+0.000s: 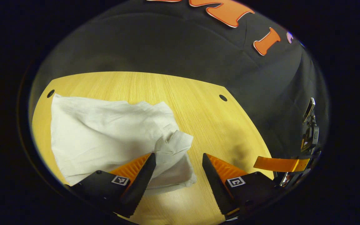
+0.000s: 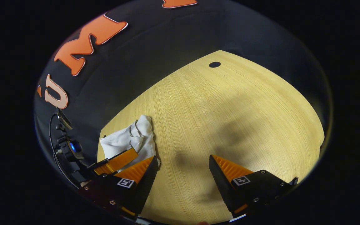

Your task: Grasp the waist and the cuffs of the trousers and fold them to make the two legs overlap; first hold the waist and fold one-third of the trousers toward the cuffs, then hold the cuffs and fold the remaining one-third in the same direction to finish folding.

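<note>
Trousers (image 1: 105, 137) lie on the table (image 1: 217, 125), left of both claws.

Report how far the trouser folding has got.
Done, by the look of it: the white trousers lie as a compact, slightly rumpled bundle on the wooden table. In hand: nothing; the left gripper and right gripper are open. Left: perhaps smoothing the bunched corner.
</note>
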Demonstrator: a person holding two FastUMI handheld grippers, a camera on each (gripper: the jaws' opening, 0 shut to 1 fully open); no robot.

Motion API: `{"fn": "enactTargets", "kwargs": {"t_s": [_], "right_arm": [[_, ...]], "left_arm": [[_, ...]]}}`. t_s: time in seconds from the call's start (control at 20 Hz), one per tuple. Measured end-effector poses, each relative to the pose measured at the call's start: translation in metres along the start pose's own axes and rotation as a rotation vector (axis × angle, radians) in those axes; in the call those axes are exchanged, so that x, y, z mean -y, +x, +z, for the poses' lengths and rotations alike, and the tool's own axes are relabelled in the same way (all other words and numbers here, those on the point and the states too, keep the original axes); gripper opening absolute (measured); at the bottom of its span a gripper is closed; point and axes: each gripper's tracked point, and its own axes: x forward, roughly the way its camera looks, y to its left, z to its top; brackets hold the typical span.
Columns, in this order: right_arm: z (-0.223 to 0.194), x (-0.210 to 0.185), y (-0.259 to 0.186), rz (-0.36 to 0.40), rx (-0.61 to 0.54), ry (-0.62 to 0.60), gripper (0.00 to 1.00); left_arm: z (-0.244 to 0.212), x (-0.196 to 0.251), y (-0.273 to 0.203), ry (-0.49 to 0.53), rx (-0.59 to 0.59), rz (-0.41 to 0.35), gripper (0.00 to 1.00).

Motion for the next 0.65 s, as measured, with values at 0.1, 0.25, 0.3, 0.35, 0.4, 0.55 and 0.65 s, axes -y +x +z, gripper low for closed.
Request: {"fn": "enactTargets", "kwargs": {"t_s": [0.1,0.25,0.3,0.35,0.4,0.55,0.65], "right_arm": [[0.0,-0.001,-0.008,-0.013,0.02,-0.034,0.98],[0.002,-0.013,-0.023,-0.02,0.07,-0.079,0.98],[0.002,-0.018,-0.03,-0.02,0.092,-0.093,0.98],[0.002,-0.026,-0.039,-0.02,0.118,-0.111,0.98],[0.003,-0.033,-0.048,-0.024,0.15,-0.135,0.98],[0.007,-0.064,-0.081,-0.019,0.262,-0.22,0.98],[0.008,-0.091,-0.102,0.01,0.335,-0.285,0.98]], "left_arm": [[0.001,-0.004,-0.009,0.036,0.019,0.024,0.98],[0.008,-0.011,-0.033,0.045,0.072,0.033,0.99],[0.009,-0.016,-0.046,0.044,0.098,0.035,1.0],[0.013,-0.021,-0.06,0.042,0.133,0.04,0.99],[0.017,-0.026,-0.077,0.046,0.169,0.049,0.99],[0.03,-0.047,-0.135,0.064,0.282,0.096,0.99],[0.036,-0.059,-0.17,0.076,0.378,0.139,0.99]]}}
